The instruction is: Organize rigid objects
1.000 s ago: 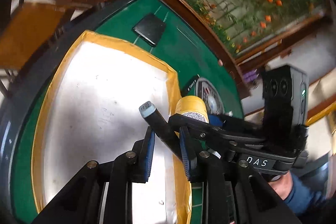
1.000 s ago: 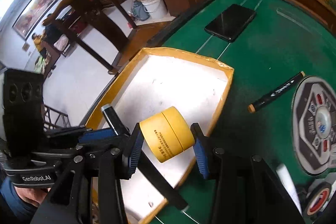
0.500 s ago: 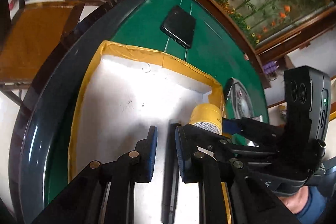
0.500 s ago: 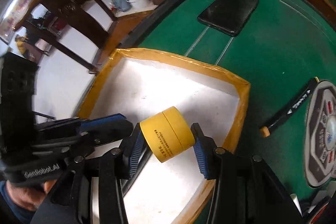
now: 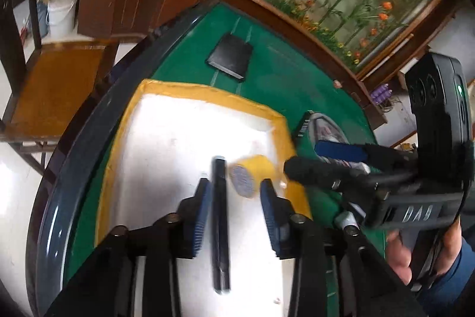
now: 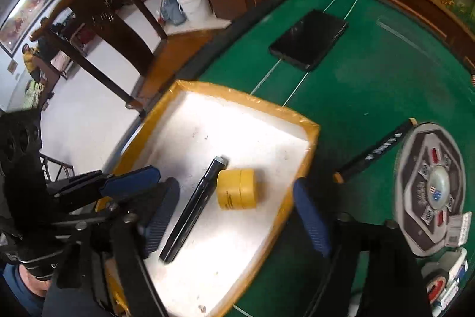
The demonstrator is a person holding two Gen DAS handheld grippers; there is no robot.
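A white tray with a yellow rim (image 5: 207,97) (image 6: 246,100) sits on the green table. A black marker (image 5: 221,222) (image 6: 193,207) and a yellow round jar (image 5: 249,174) (image 6: 237,188) lie side by side inside it. My left gripper (image 5: 234,210) is open above the marker, touching nothing; it also shows in the right wrist view (image 6: 130,180). My right gripper (image 6: 234,216) is open and empty above the jar; it shows at the right of the left wrist view (image 5: 326,159).
A black phone (image 5: 230,57) (image 6: 308,39) lies on the green felt beyond the tray. A second black marker (image 6: 374,152) and a round grey gadget (image 6: 430,186) lie right of the tray. A wooden chair (image 5: 56,82) stands off the table's left edge.
Both grippers opened. The marker left the left gripper and the yellow jar left the right gripper; both now lie in the tray. Both grippers pulled back.
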